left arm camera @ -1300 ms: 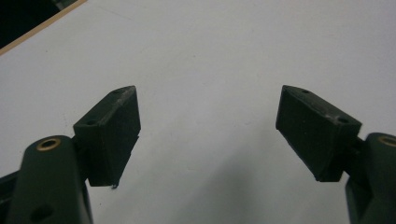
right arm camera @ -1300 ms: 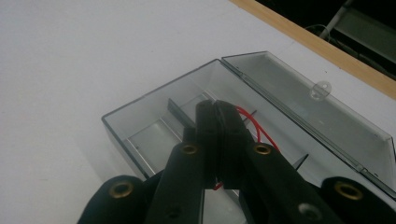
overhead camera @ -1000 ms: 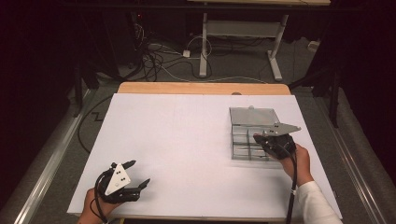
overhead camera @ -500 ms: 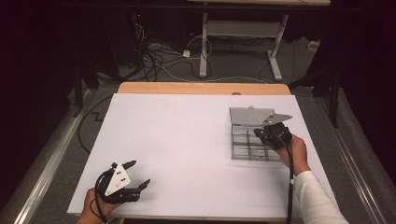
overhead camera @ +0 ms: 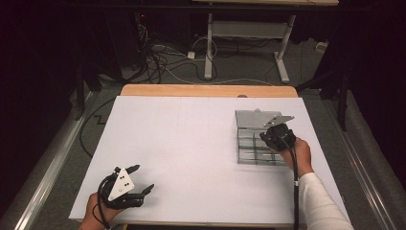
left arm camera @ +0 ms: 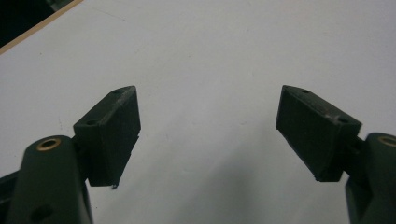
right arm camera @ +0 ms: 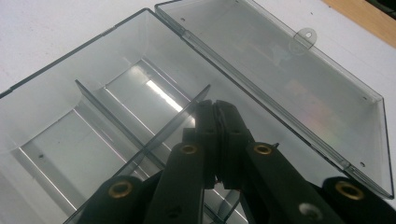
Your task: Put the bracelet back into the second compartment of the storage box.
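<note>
A clear smoky plastic compartment box [overhead camera: 249, 154] lies at the table's right, its lid [overhead camera: 251, 120] folded open toward the far side. In the right gripper view the box [right arm camera: 70, 116] shows thin dividers [right arm camera: 175, 121] and its lid [right arm camera: 299, 79] has a small latch tab. My right gripper [overhead camera: 268, 138] hangs over the box's far right part. Its jaws [right arm camera: 215, 109] are shut, tips just beside a divider, with nothing visible between them. My left gripper [overhead camera: 143, 177] rests near the table's front left, open over bare white tabletop [left arm camera: 205, 56], and its jaws [left arm camera: 208, 130] are empty.
The white tabletop [overhead camera: 191, 139] has a wooden strip [overhead camera: 206, 90] along its far edge. Beyond it on the floor are cables [overhead camera: 163, 57] and a desk frame [overhead camera: 249, 33]. A metal rail [overhead camera: 52, 158] runs along the left side.
My right gripper has moved a little toward the far side, over the box, still shut. The left gripper has stayed in place.
</note>
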Motion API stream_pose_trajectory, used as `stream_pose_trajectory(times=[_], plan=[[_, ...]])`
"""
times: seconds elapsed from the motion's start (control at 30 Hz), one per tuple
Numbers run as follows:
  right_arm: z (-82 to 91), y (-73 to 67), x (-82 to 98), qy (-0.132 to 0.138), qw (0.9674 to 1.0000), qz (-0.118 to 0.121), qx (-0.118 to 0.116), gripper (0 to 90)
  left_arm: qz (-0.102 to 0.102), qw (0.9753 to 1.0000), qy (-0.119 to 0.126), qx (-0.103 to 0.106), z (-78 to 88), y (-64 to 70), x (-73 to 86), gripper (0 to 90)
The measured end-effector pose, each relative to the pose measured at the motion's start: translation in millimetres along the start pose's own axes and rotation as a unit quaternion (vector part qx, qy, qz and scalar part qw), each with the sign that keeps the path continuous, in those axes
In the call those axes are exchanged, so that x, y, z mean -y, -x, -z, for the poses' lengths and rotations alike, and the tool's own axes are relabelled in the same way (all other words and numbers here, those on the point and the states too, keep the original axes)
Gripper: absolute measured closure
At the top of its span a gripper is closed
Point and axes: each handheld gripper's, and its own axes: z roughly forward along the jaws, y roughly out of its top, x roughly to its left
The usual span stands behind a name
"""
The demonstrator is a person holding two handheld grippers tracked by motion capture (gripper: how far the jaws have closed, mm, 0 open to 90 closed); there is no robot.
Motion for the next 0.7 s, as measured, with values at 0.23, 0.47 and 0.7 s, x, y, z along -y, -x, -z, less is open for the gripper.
stream_pose_trajectory(times=[0.23, 0.47, 0.7], plan=[[-3.4, -2.0, -1.4, -0.005, 1.0, 0.002, 0.003, 89.4, 0.0, 1.0, -0.001, 0.0, 0.4, -1.3, 0.9, 21.0], [-7.4, -1.5, -1.6, -0.01, 0.9999, 0.0, 0.008, 89.4, -0.001, 1.0, -0.003, 0.001, 0.3, -1.1, 0.7, 21.0], [-8.2, -2.4, -3.3, -0.015, 0.9999, 0.004, 0.008, 89.4, -0.001, 1.0, -0.004, 0.001, -0.1, -1.6, 1.0, 21.0]])
